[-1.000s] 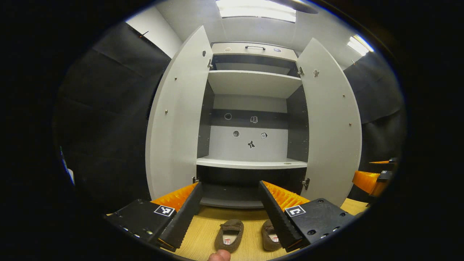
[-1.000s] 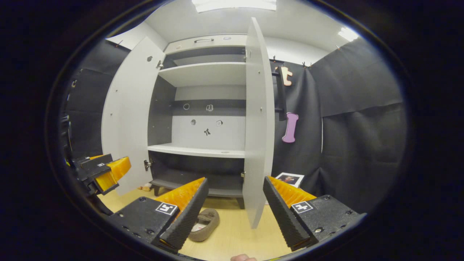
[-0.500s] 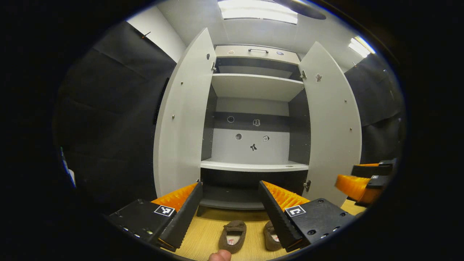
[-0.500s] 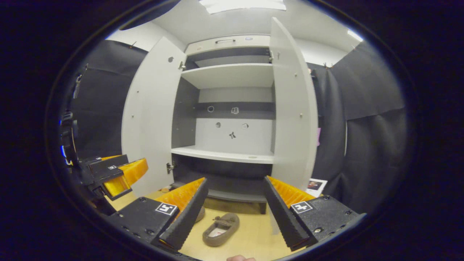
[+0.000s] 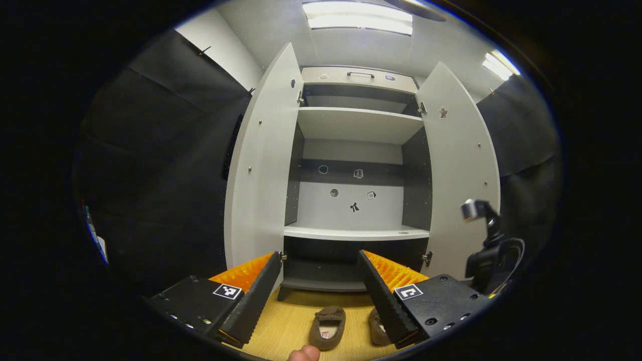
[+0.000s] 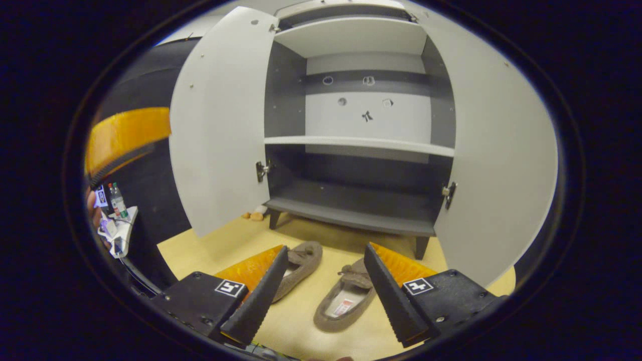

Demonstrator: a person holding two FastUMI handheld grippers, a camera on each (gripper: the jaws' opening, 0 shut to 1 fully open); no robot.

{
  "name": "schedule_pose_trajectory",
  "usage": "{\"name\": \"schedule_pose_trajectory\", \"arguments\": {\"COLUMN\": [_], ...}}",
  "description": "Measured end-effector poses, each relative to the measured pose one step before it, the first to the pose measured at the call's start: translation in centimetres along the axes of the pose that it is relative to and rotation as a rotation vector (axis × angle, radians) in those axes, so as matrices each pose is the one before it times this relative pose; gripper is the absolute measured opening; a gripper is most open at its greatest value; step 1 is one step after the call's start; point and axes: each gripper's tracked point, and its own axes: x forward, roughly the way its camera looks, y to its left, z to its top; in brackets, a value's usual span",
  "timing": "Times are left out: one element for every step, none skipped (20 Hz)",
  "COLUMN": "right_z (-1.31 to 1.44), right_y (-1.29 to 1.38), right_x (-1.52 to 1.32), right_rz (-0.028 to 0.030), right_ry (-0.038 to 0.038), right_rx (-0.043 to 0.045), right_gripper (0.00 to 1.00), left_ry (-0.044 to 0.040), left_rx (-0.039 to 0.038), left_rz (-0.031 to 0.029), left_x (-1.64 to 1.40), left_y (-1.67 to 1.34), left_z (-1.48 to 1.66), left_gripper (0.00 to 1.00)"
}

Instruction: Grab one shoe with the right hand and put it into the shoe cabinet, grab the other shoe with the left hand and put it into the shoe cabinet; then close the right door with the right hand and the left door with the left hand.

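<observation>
Two brown slippers lie on the wooden floor before the open grey shoe cabinet [image 6: 351,210]. In the right gripper view, one slipper [image 6: 346,301] sits just under my open right gripper [image 6: 326,248], between its fingers, and the other slipper [image 6: 301,263] lies to its left, partly behind the left finger. In the left gripper view, my left gripper [image 5: 318,254] is open and held higher, with the slippers [image 5: 328,328] low between its fingers; the right-hand slipper [image 5: 377,326] is half hidden. The right gripper [image 5: 494,250] shows at the right there.
Both cabinet doors stand wide open, the left door [image 6: 220,125] and the right door [image 6: 496,150]. The middle shelf [image 6: 358,145] and bottom shelf are bare. Small bottles [image 6: 116,200] stand on a rack at far left. Little objects [image 6: 253,215] lie by the cabinet leg.
My right gripper has swung left in front of the cabinet, tipped downward and come close over the slippers. The left gripper has barely shifted.
</observation>
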Motion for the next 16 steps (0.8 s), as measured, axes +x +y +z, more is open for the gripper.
{"name": "schedule_pose_trajectory", "arguments": {"right_z": [-1.708,-1.571,-1.501,-1.175,-1.069,-0.756,-0.754,-0.532,-0.304,-0.05,0.06,0.117,0.101,0.288,0.265,0.199], "right_y": [0.098,0.121,-0.024,0.096,-0.15,-0.402,-0.636,-0.171,-0.189,-0.158,-0.278,-0.146,0.019,-0.03,-0.272,-0.292], "right_x": [1.016,1.023,0.979,0.731,0.96,0.978,0.714,0.645,0.911,0.605,0.664,0.544,0.513,0.476,0.679,0.476], "right_rz": [0.00399,0.01058,0.00974,0.01108,0.00011,-0.01543,-0.0226,-0.01767,-0.01542,-0.01372,-0.02205,-0.01577,-0.01321,-0.00893,-0.01697,-0.01466], "right_ry": [0.0435,0.05031,0.04885,0.04291,0.03833,0.03385,0.03411,0.02883,0.02409,0.01039,0.00409,0.00648,0.00306,-0.00087,-0.0025,0.00108], "right_rx": [0.00317,0.00542,0.01475,0.02019,0.01299,0.00309,-0.00107,0.00372,0.00633,0.00628,0.00041,0.00095,0.00097,-0.00122,-0.0035,0.00428], "right_gripper": [0.96,0.99,0.96,0.98,0.89,0.85,0.82,0.82,0.8,0.79,0.76,0.69,0.71,0.65,0.67,0.66], "left_ry": [0.00265,0.00254,0.00318,0.00253,0.00287,0.00074,-0.00103,0.00192,0.00196,0.00053,0.00186,0.00087,0.00244,0.00174,-0.00007,0.00013], "left_rx": [-0.00356,-0.00846,-0.01046,-0.00769,-0.00416,-0.001,0.00051,0.00003,-0.00623,-0.00879,-0.00428,0.00297,0.00492,0.00186,-0.0013,-0.00265], "left_rz": [-0.00138,-0.00138,-0.00327,-0.00351,-0.00295,-0.00265,-0.00072,0.00138,0.00312,-0.00623,-0.00787,-0.0012,-0.00025,-0.00159,-0.00052,-0.00245], "left_x": [-0.129,-0.092,-0.202,-0.158,-0.08,-0.132,-0.18,-0.099,-0.111,-0.143,-0.044,-0.077,-0.062,-0.025,0.084,-0.036], "left_y": [-0.107,-0.174,-0.253,-0.212,-0.156,-0.087,-0.004,-0.011,0.025,-0.272,-0.22,-0.057,0.031,-0.037,0.011,-0.036], "left_z": [-0.057,-0.069,-0.076,-0.093,-0.023,-0.009,-0.028,-0.023,-0.061,-0.025,-0.07,-0.022,-0.126,-0.04,0.002,0.012], "left_gripper": [0.94,0.94,0.94,0.95,0.95,0.95,0.94,0.94,0.94,0.94,0.95,0.95,0.94,0.95,0.95,0.94]}}
